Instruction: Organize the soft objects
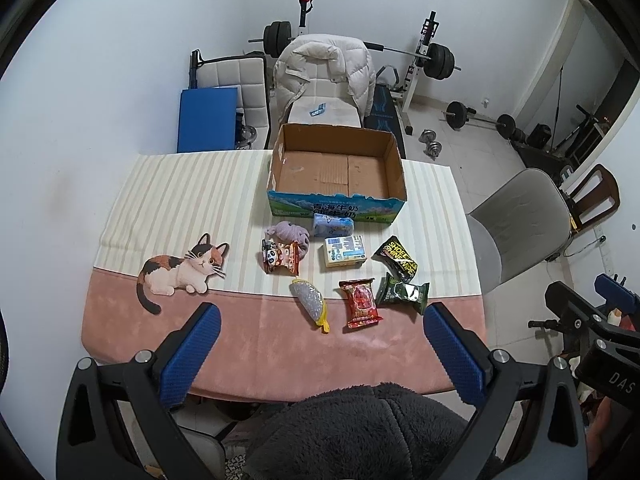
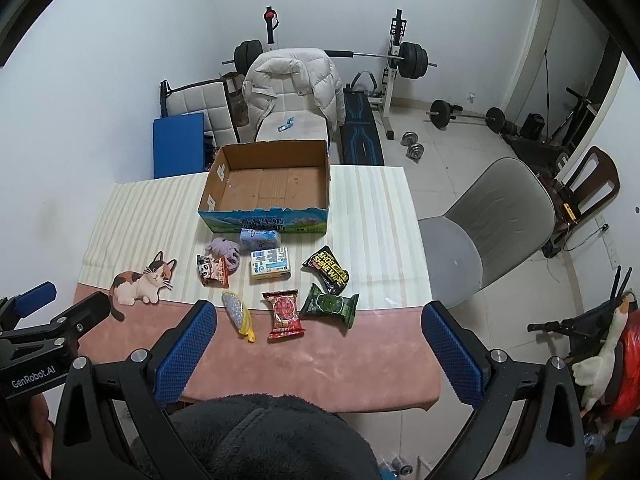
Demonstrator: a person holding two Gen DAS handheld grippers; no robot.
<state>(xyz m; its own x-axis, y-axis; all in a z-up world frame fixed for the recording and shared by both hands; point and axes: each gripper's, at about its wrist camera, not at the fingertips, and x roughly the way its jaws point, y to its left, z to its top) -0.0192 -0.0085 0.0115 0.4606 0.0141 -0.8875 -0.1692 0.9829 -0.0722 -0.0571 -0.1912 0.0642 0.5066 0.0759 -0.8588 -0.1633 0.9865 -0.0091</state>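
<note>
An empty cardboard box (image 1: 338, 168) (image 2: 268, 184) with a blue printed front stands at the table's far side. In front of it lie several soft items: a blue tissue pack (image 1: 333, 225) (image 2: 259, 238), a purple cloth (image 1: 290, 234) (image 2: 224, 250), a panda snack bag (image 1: 281, 256) (image 2: 212, 270), a cream tissue pack (image 1: 344, 251) (image 2: 271, 264), a black wipes pack (image 1: 396, 259) (image 2: 327, 269), a green pack (image 1: 403, 293) (image 2: 330, 304), a red snack bag (image 1: 359, 303) (image 2: 283, 314) and a silver-yellow pouch (image 1: 310, 302) (image 2: 237, 312). My left gripper (image 1: 322, 354) and right gripper (image 2: 320, 354) hover open above the near edge, holding nothing.
The table wears a striped and pink cloth (image 1: 256, 340) with a cat picture (image 1: 180, 270). A grey chair (image 1: 520, 216) stands at its right, a chair with a white jacket (image 1: 324, 68) behind it. Weights and a barbell rack (image 1: 424, 60) fill the room. A dark fleece sleeve (image 1: 356, 428) lies below.
</note>
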